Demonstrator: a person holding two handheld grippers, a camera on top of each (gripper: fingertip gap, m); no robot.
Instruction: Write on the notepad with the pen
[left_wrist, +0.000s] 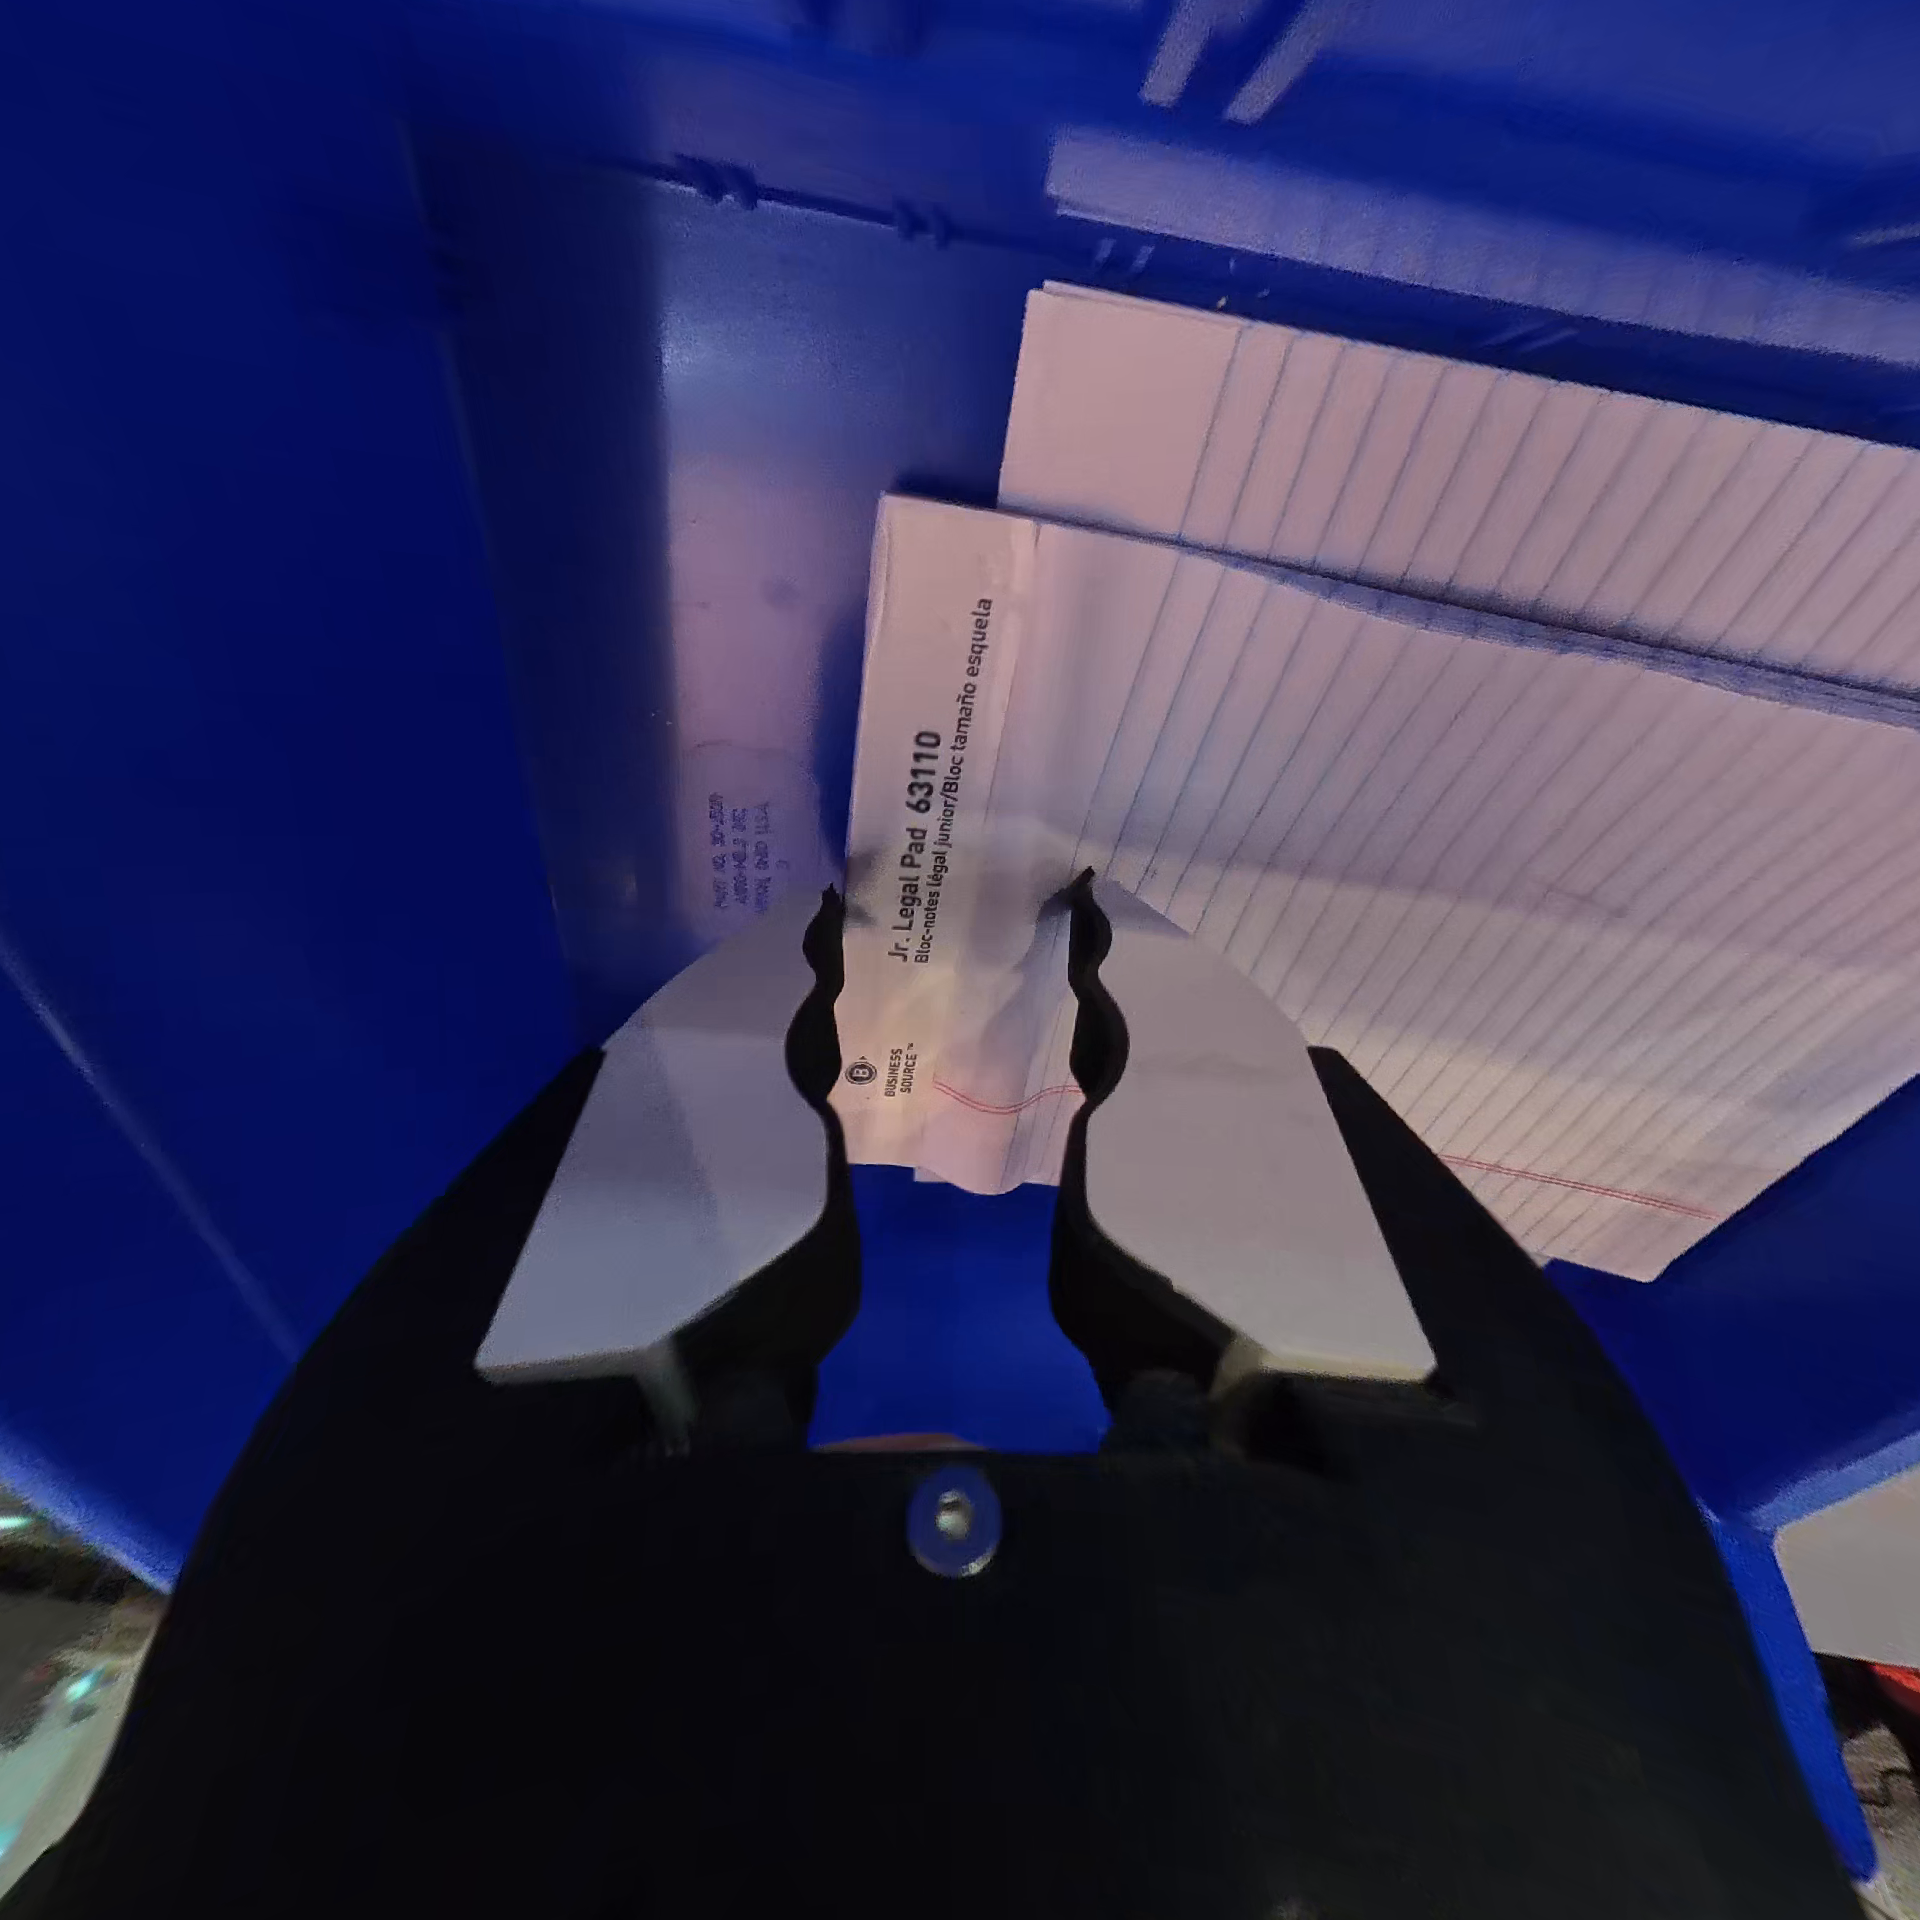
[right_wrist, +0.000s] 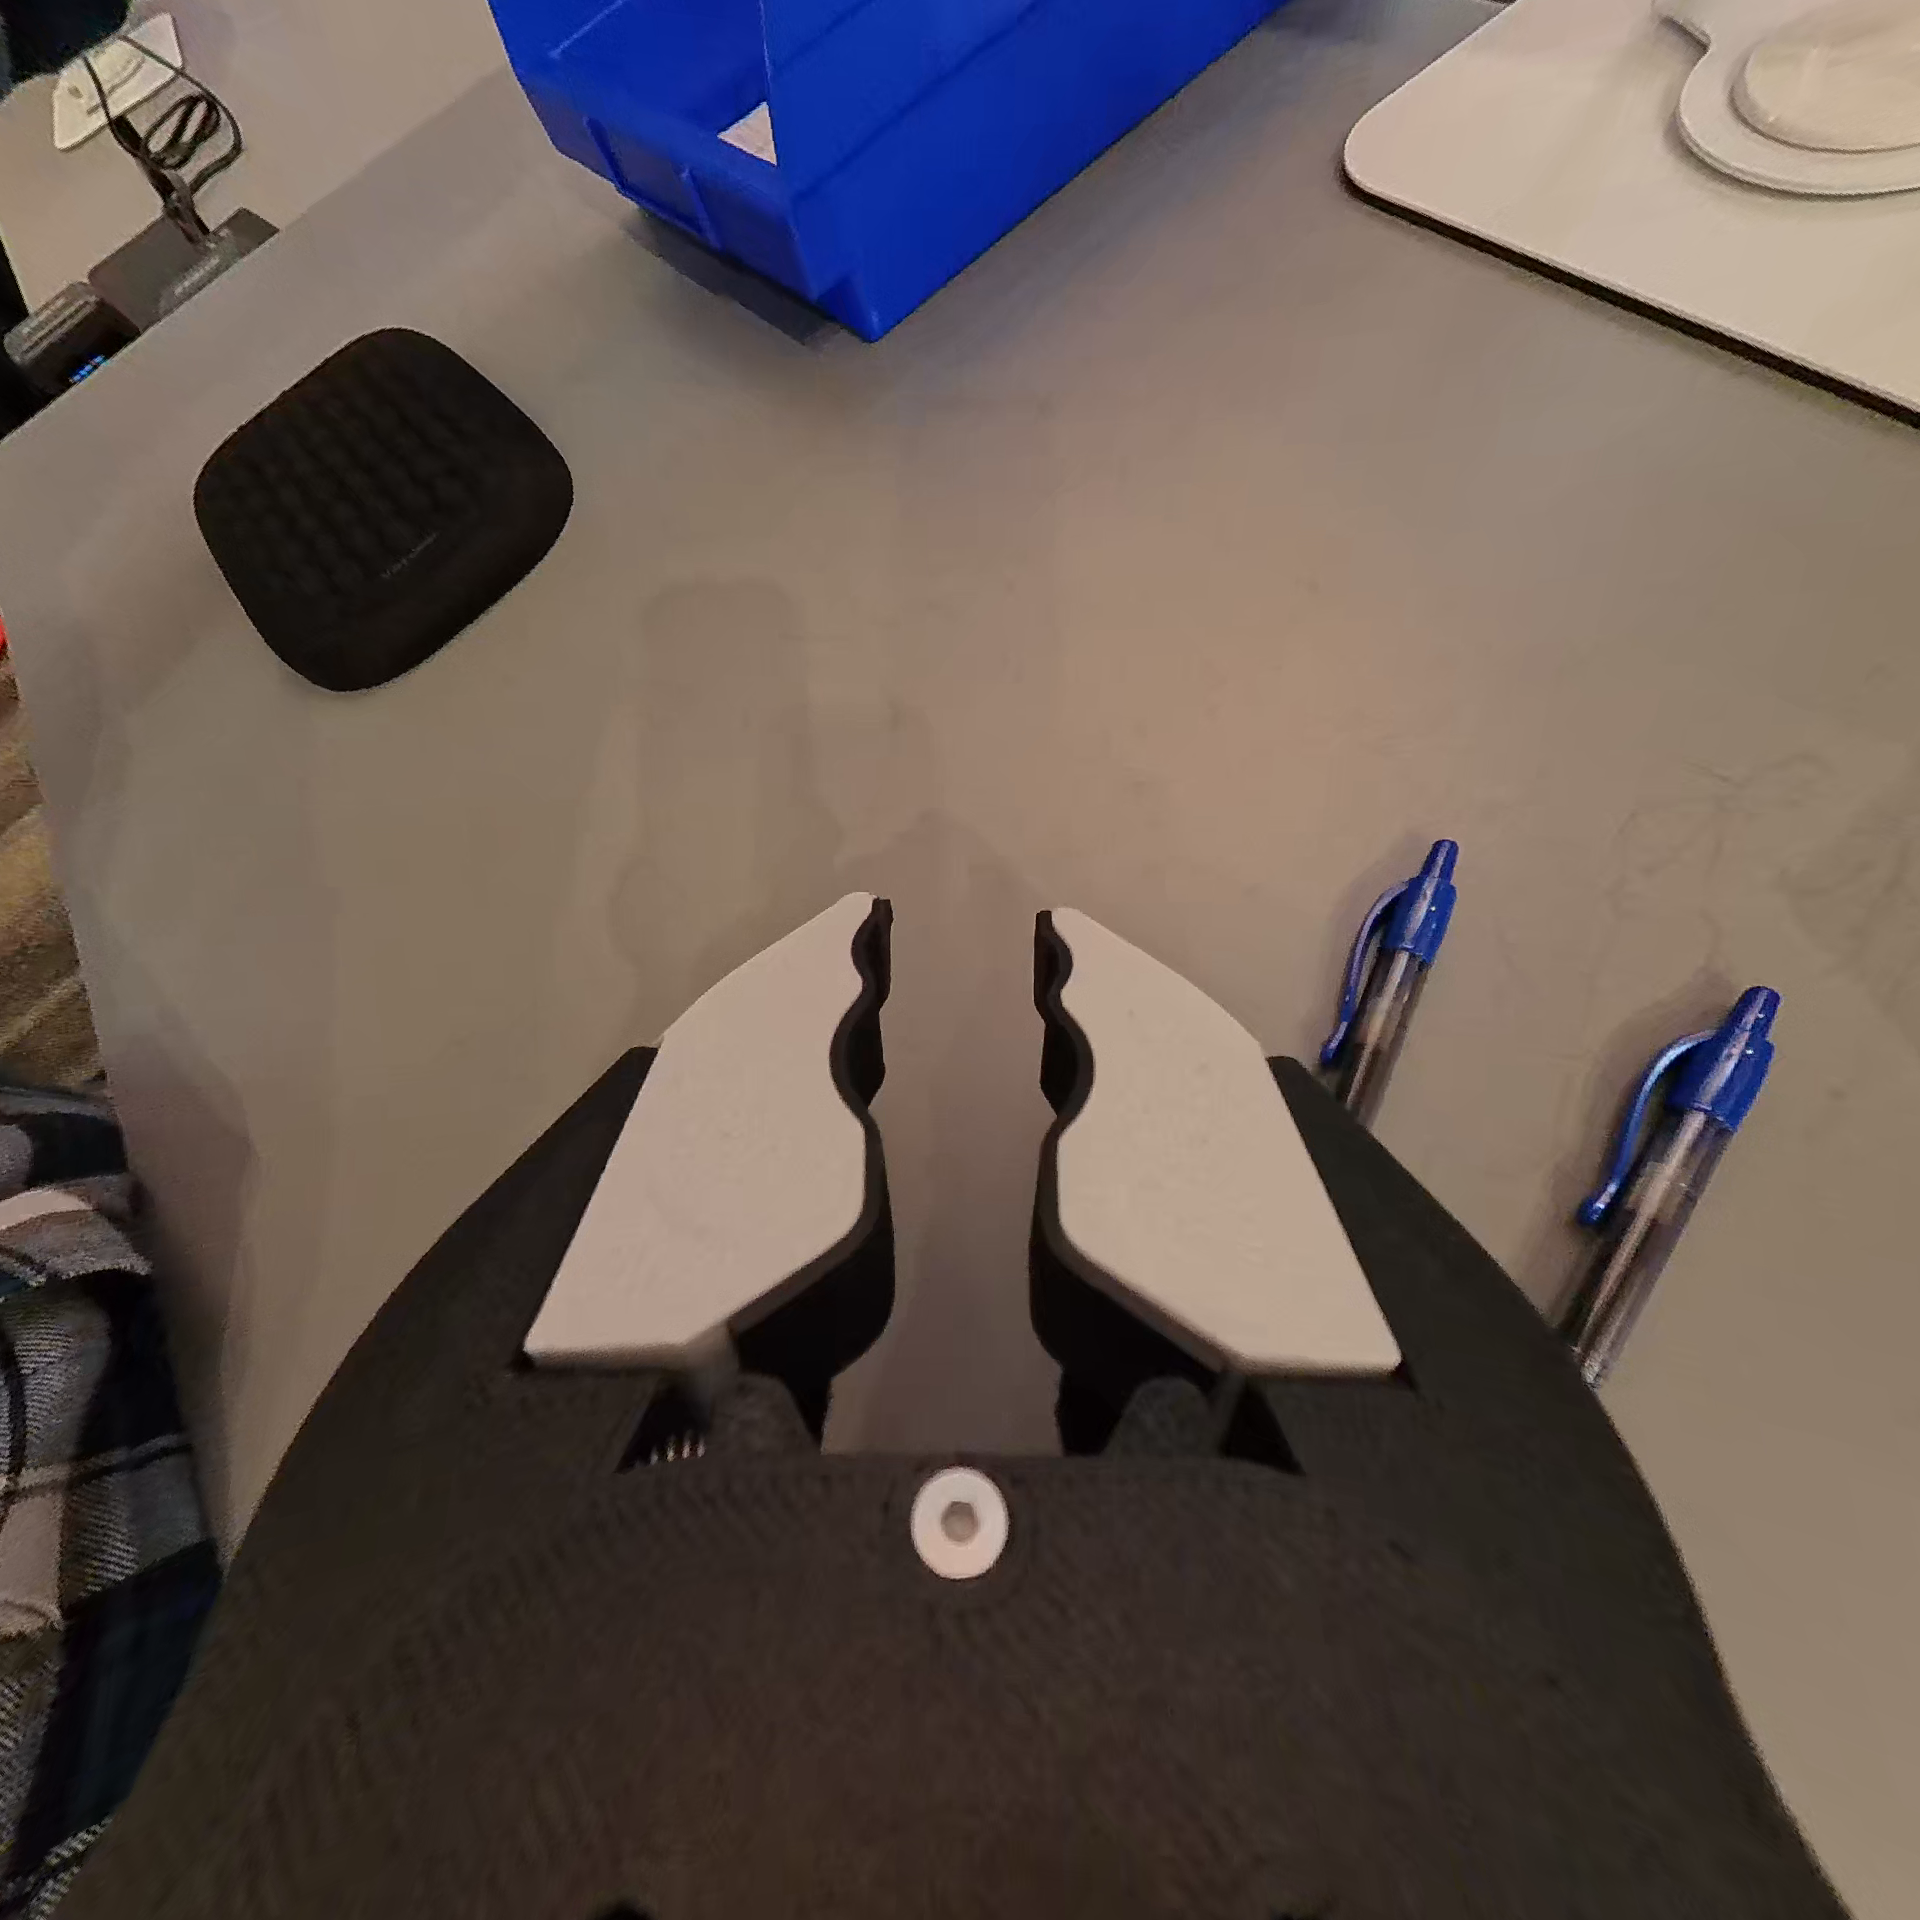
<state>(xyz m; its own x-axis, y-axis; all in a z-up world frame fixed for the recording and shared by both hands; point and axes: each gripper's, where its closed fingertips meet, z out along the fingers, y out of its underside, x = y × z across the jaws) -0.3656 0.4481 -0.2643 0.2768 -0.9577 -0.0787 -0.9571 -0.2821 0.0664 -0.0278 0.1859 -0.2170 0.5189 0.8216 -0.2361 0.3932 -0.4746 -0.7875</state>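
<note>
Jaws of the left gripper (left_wrist: 956, 894) stand apart inside a blue bin (left_wrist: 312, 727), their tips at the near corner of a white lined notepad (left_wrist: 1351, 831), one tip at its printed header edge and the other on the crumpled paper; whether they press the paper cannot be told. A second lined pad (left_wrist: 1455, 436) lies beyond and partly under the first, against the bin's far wall. Only the left wrist view shows these pads; the right wrist view shows the bin (right_wrist: 883, 156) from outside, far off on a grey table (right_wrist: 1039, 623), with just a pale triangle visible through its opening. Nearer in that view, the right gripper (right_wrist: 961, 920) hovers over bare tabletop with its jaws narrowly parted and nothing between them. Just to its right lie two clear pens with blue caps, the closer pen (right_wrist: 1673, 1164) and another pen (right_wrist: 1387, 987) beside it, roughly parallel and apart from each other. Farther left sits a black rounded pad (right_wrist: 379, 504); at far right lies a pale mat (right_wrist: 1558, 208) holding a white round object (right_wrist: 1818, 94).
</note>
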